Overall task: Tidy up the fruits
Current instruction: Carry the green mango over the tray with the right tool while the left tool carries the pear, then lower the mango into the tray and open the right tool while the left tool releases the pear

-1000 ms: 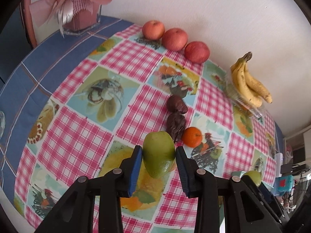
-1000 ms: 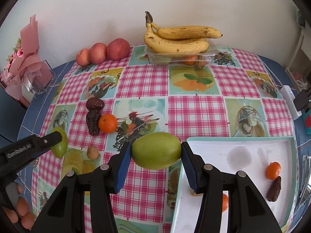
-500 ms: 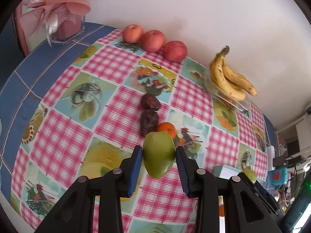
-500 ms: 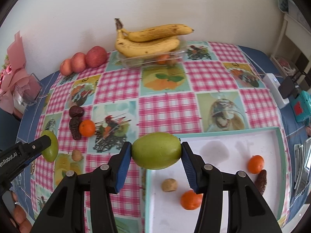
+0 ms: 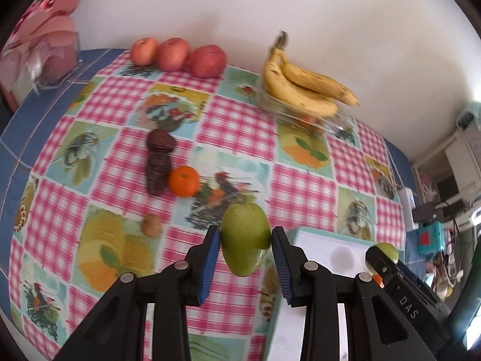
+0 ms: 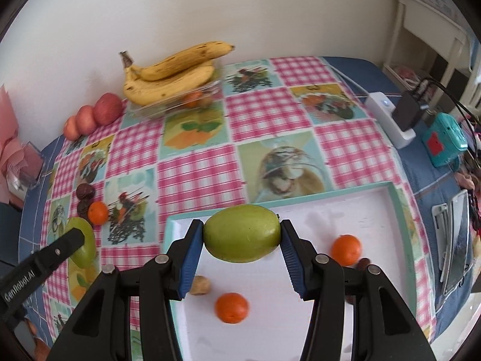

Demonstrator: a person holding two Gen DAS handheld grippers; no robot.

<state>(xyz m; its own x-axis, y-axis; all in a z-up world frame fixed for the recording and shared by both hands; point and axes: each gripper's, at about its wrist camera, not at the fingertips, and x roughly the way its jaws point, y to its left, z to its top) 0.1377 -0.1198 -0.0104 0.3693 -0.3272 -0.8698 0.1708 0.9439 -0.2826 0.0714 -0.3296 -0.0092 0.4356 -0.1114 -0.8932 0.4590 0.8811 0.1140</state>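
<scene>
I see a table with a pink checked cloth (image 6: 192, 174), and on it lie three red apples (image 5: 177, 55), a clear box (image 6: 168, 105) under bananas, two dark fruits (image 5: 159, 162), an orange (image 5: 183, 181), a small brown nut (image 5: 151, 225) and a white tray (image 6: 399, 210).

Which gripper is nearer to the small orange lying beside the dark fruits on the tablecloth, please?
Left. The left gripper, clamping a green fruit, hovers just short of the orange. The right gripper, with its own green fruit, is over the white tray, farther off.
</scene>
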